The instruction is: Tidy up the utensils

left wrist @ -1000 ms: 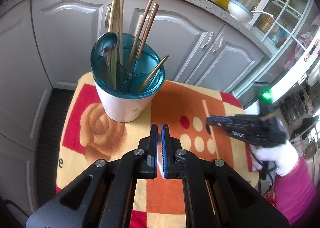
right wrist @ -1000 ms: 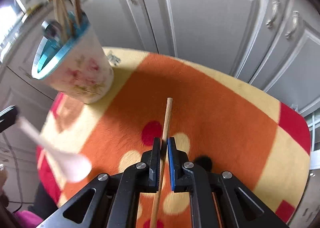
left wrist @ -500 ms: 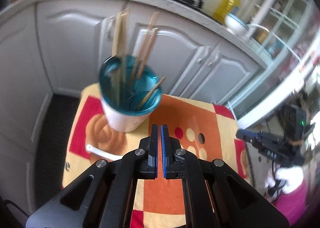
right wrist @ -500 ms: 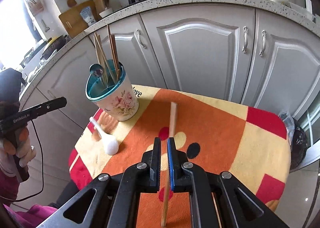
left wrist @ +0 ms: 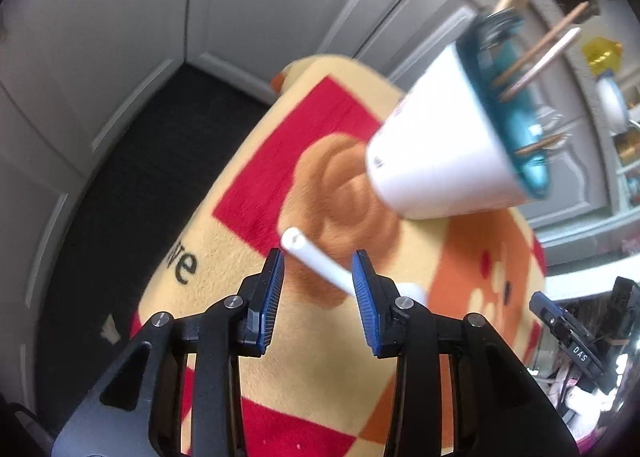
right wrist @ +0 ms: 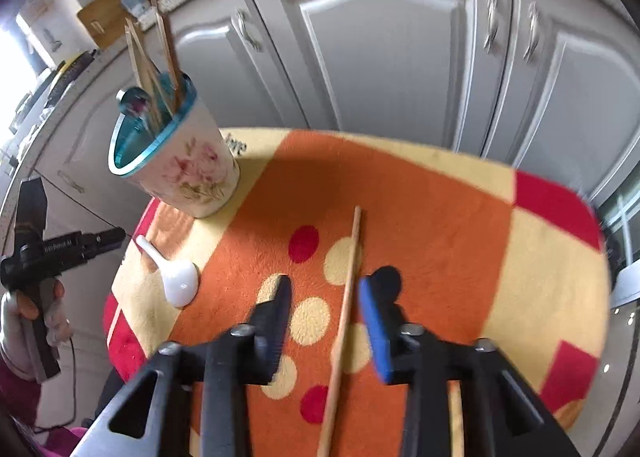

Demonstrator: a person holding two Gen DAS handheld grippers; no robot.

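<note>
The left gripper (left wrist: 318, 289) is spread apart low in its frame, the white spoon's (left wrist: 320, 263) handle lying between its fingers on the cloth (left wrist: 240, 193). The right gripper (right wrist: 324, 317) also stands apart, a wooden chopstick (right wrist: 346, 297) lying between its fingers, nearer the blue one. The holder (right wrist: 184, 161), upper left in the right view, holds chopsticks and a metal spoon. The tabletop is covered by the cloth.

Both the left gripper (left wrist: 318, 285) and the right gripper (right wrist: 326, 313) point forward with jaws spread apart.
</note>
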